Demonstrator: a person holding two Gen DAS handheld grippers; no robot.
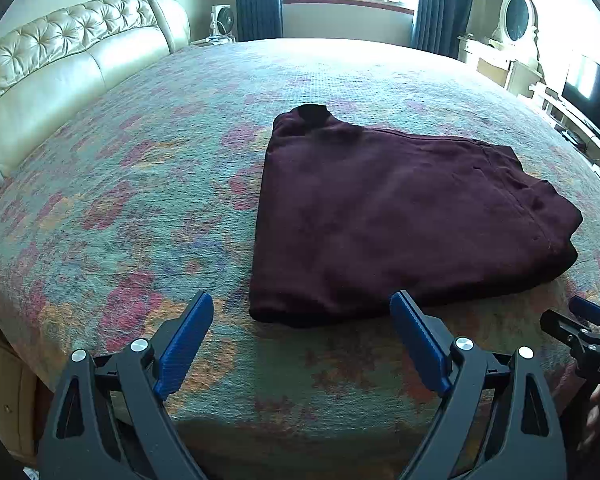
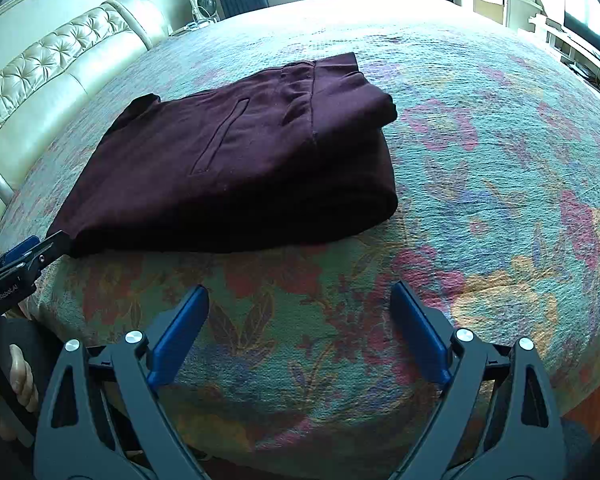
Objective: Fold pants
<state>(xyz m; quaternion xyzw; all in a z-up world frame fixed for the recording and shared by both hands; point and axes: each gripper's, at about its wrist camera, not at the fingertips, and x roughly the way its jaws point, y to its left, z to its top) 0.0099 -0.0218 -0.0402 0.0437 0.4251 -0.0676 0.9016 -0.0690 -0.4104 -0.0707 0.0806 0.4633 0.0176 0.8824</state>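
Fingers (image 1: 192, 336) of the left gripper (image 1: 302, 344) and right gripper (image 2: 300, 332) are spreading wide, gripping nothing. Folded pants (image 1: 380, 220) are lying compactly on the bed (image 1: 140, 200), suggesting completion.
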